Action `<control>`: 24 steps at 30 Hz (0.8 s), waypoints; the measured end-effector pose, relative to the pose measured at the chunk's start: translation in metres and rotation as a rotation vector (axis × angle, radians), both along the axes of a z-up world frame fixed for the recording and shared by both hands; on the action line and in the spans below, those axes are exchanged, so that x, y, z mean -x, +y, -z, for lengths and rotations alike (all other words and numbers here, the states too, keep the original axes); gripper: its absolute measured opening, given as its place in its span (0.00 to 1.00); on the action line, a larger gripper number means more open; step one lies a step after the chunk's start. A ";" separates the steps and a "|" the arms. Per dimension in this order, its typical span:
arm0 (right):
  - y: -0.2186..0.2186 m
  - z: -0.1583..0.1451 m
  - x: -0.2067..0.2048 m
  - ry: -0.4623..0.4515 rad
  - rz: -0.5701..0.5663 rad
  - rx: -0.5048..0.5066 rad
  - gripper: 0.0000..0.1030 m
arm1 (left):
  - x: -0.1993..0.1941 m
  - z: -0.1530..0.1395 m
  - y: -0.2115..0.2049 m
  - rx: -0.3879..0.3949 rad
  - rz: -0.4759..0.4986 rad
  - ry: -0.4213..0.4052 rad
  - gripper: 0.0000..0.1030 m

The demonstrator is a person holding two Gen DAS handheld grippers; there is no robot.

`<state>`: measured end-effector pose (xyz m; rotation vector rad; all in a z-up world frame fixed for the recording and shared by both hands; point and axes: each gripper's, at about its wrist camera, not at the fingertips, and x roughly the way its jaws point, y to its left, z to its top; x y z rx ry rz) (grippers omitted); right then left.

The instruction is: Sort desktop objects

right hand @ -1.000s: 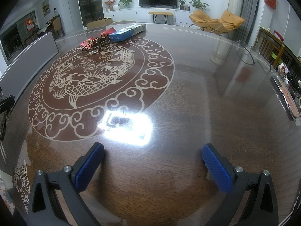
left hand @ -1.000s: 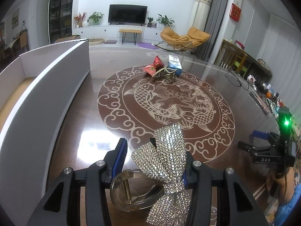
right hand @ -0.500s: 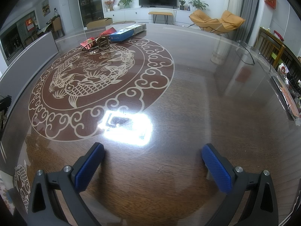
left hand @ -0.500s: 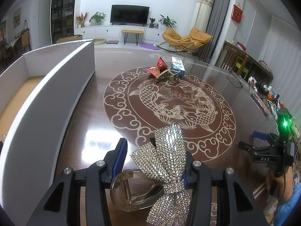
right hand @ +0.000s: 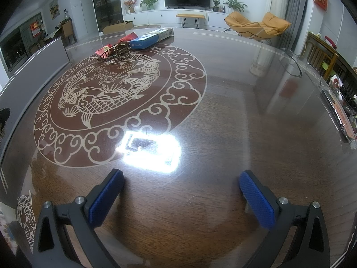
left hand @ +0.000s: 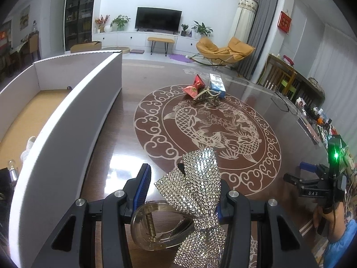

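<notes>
A rhinestone bow hair clip (left hand: 196,178) with a clear claw base (left hand: 156,230) sits between the fingers of my left gripper (left hand: 183,178), which is shut on it above the table. A white cardboard box (left hand: 67,120) stands open-topped just to the left. Far across the table lie a red packet (left hand: 194,87), a gold hair claw (left hand: 205,96) and a blue box (left hand: 217,84). My right gripper (right hand: 180,192) hovers open over bare wood with nothing between its fingers; it also shows at the right edge of the left wrist view (left hand: 296,174).
The dark table (right hand: 223,111) has a round fish pattern (left hand: 212,125) and a bright glare patch (right hand: 151,149). A few small items lie inside the box. Eyeglasses (right hand: 292,67) and packaged clutter (left hand: 316,120) line the right edge. A person's hand (left hand: 323,218) holds the right gripper.
My left gripper has carried the bow clip a little toward the white box, whose inside now shows more. The right gripper has not moved.
</notes>
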<state>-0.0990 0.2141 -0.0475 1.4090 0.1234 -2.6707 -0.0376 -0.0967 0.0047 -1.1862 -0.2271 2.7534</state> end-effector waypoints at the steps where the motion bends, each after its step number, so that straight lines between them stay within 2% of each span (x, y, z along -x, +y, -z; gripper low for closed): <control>1: 0.000 0.000 0.000 0.000 0.000 0.000 1.00 | -0.001 -0.001 -0.002 -0.004 -0.003 0.002 0.46; 7: -0.002 -0.002 0.005 -0.026 -0.052 0.017 1.00 | -0.005 -0.007 -0.021 -0.060 -0.027 0.014 0.46; 11: -0.027 -0.022 0.030 0.006 -0.178 0.140 1.00 | -0.003 -0.006 -0.025 -0.081 -0.021 0.008 0.46; 14: -0.061 -0.038 0.073 0.010 -0.243 0.211 1.00 | -0.003 -0.007 -0.025 -0.115 -0.016 0.012 0.46; 19: -0.091 -0.036 0.168 -0.054 -0.094 0.363 1.00 | -0.007 -0.006 -0.021 -0.150 0.000 0.016 0.46; 24: -0.130 -0.021 0.224 -0.110 0.012 0.290 1.00 | -0.007 -0.002 -0.017 -0.154 0.030 0.002 0.46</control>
